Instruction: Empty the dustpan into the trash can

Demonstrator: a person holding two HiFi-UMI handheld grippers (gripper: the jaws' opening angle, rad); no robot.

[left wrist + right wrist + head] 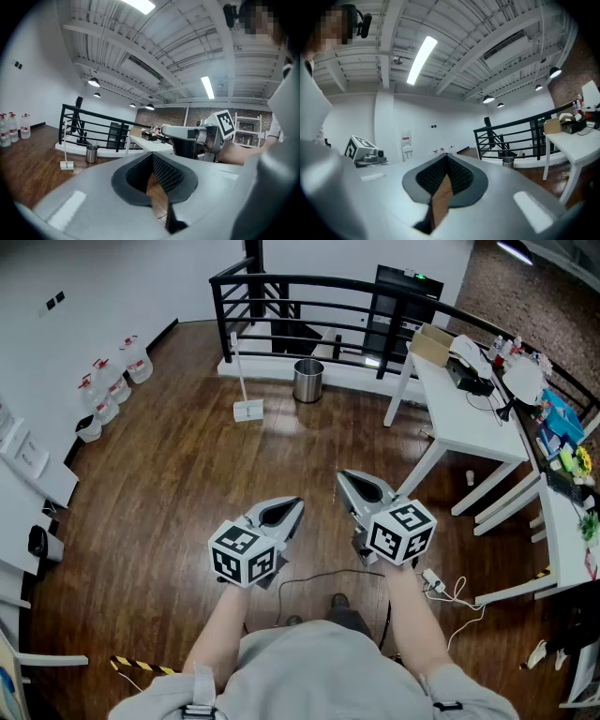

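**A:** Where do things stand?

**B:** The left gripper (296, 504) is clenched on nothing. The right gripper (343, 476) is clenched and empty too. Both are held out above the dark wooden floor (169, 484).

**A:** And the dustpan?

**B:** The white long-handled dustpan (247, 410) stands upright at the far edge of the floor, just in front of the black metal railing (281, 296). The round shiny metal trash can (307, 381) is near it, to its right and not touching it. Both are well apart from the grippers, so I judge the task hasn't begun.

**A:** What could go wrong?

**B:** The thin handle is the only easy hold. If it's pinched off-centre it could swivel, and the pan could spill short of the can. The can looks light and narrow-mouthed, so a bump from the pan's lip might tip it or scatter debris across the floor. I can't tell whether the pan holds anything.
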